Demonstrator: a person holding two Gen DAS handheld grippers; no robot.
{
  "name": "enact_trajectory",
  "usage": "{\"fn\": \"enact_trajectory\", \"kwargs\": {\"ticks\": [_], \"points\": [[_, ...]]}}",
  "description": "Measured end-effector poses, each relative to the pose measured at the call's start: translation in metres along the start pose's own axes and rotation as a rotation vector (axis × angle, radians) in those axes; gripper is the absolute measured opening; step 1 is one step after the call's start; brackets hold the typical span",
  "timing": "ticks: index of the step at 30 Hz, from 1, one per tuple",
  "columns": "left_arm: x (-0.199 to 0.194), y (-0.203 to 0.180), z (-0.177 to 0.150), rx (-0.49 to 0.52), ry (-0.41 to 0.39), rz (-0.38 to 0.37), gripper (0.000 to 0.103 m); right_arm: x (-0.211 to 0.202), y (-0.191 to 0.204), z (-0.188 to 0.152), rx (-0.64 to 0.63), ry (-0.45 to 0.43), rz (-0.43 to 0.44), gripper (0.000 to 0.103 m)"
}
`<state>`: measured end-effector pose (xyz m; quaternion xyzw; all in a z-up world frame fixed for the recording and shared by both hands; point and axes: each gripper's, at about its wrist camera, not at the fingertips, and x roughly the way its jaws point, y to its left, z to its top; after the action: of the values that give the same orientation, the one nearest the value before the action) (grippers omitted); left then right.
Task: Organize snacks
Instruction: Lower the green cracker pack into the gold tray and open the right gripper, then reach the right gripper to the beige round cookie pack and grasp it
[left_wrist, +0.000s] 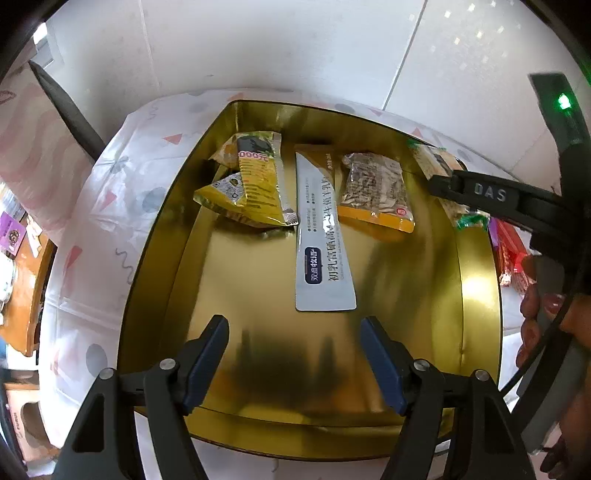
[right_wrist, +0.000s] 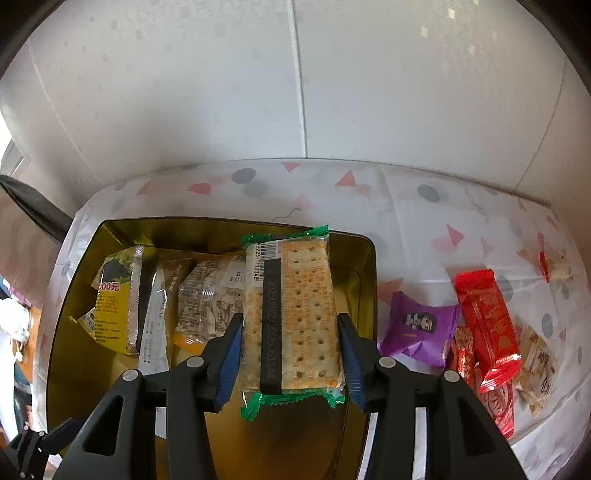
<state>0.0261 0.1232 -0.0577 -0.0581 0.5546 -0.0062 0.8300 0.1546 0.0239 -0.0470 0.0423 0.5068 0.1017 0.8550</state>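
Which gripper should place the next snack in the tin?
Right. The right gripper already grips the cracker pack over the gold tin; the left gripper hangs open and empty above the tin floor.

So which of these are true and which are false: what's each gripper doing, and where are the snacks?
1. The right gripper is clamped on a cracker packet with green ends. True.
2. The left gripper is holding the long white sachet. False: nothing sits between its fingers; the sachet lies on the floor of the gold tin, beyond the fingertips.
3. The purple packet lies inside the tin. False: it lies on the patterned tablecloth, outside the tin's right wall.
4. Red packets lie on the tablecloth beside the purple one. True.
5. The tin is empty. False: it holds several packets, among them a yellow one.
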Motion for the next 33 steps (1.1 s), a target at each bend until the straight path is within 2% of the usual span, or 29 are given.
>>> {"fn": "enact_trajectory", "kwargs": {"ticks": [3, 6, 11, 15, 18, 33], "points": [[0.001, 0.000, 0.000, -0.015, 0.003, 0.000, 0.077, -0.003, -0.007, -0.003, 0.021, -0.010, 0.034, 0.051], [0.003, -0.004, 0.000, -0.019, 0.011, -0.008, 0.077, -0.008, -0.009, -0.004, 0.015, -0.031, 0.042, 0.060], [0.004, -0.016, 0.001, 0.008, 0.007, -0.018, 0.077, -0.025, -0.016, -0.002, 0.010, -0.080, 0.065, 0.060], [0.004, -0.023, 0.001, 0.019, 0.010, -0.031, 0.078, -0.043, -0.036, -0.003, 0.076, -0.108, 0.095, 0.060], [0.005, -0.027, 0.001, 0.011, 0.020, -0.041, 0.081, -0.051, -0.050, -0.007, 0.110, -0.107, 0.086, 0.060], [0.001, -0.063, -0.006, 0.068, 0.019, -0.059, 0.081, -0.072, -0.122, -0.068, 0.200, -0.087, 0.052, 0.060]]}}
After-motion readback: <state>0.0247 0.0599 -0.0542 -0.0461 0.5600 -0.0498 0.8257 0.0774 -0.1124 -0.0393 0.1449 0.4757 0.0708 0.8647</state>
